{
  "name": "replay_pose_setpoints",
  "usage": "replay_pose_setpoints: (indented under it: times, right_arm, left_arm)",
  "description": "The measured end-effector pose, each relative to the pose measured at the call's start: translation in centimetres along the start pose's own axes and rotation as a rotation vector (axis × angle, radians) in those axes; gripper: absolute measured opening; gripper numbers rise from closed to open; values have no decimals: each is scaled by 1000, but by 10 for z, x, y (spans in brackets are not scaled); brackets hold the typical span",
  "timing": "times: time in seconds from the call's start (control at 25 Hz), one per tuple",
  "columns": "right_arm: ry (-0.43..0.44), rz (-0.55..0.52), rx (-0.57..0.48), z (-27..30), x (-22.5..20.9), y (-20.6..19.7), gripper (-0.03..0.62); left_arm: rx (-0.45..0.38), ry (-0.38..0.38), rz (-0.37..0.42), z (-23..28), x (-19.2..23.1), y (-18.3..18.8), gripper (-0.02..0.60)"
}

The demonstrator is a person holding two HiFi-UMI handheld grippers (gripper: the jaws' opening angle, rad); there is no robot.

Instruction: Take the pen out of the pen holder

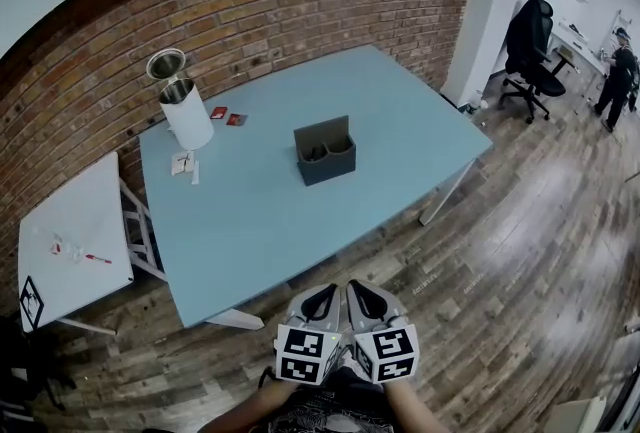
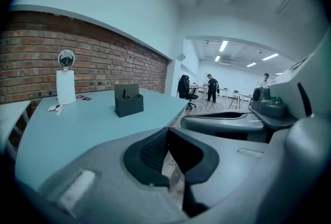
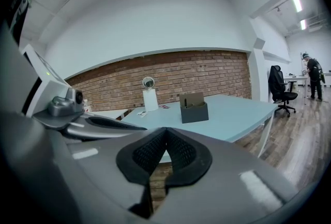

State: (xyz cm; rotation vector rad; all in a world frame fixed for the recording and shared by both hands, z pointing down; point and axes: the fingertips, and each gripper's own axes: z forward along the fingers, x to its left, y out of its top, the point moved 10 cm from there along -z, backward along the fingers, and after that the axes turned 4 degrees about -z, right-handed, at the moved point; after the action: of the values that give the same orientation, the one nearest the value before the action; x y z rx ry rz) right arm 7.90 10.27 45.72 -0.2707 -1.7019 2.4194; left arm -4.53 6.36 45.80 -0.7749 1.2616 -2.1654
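A dark grey pen holder (image 1: 325, 153) stands upright near the middle of the light blue table (image 1: 260, 221). A dark pen (image 2: 123, 94) sticks up in its left compartment, and this pen (image 3: 185, 102) also shows in the right gripper view. Both grippers hang side by side over the wooden floor, short of the table's near edge and well away from the holder. My left gripper (image 1: 318, 306) is shut with nothing between its jaws. My right gripper (image 1: 365, 301) is shut and empty too. Each points toward the pen holder (image 2: 129, 99) across the table.
A white cylinder topped by a round metal mirror (image 1: 182, 101) stands at the table's far left, with red cards (image 1: 228, 116) and small white items (image 1: 184, 164) beside it. A small white side table (image 1: 70, 241) is at left. An office chair (image 1: 527, 46) and a person (image 1: 615, 76) are far right.
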Motion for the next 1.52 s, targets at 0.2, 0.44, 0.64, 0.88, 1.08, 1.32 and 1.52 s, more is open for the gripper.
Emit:
replay_pose_setpoints:
  times: [0.2,0.44,0.64,0.88,1.08,1.32,1.52]
  right_arm:
    - [58,20,18,15,-23,1,3]
    - [98,14,-3,28,-49,5,3]
    - [128,8,-14,33,-63,9,3]
    - [143,17,-13,38,-74,9,3]
    - [149,10,-5,43,-81,9,3]
    - [149,1,12,56,-88,10,3]
    - [155,-21,11,74,-92,15,3]
  left_arm:
    - [16,38,17,22,-5,9,5]
    - [18,90,21,44,-7,19,5]
    - [10,126,42,56,-14,29,5]
    - [14,145,28,62,-18,29,5]
    - [14,154,16,71,-17,29,5]
    - [-3,143,-7,87,-9,29,5]
    - [-15,150,-14,96,5,36,5]
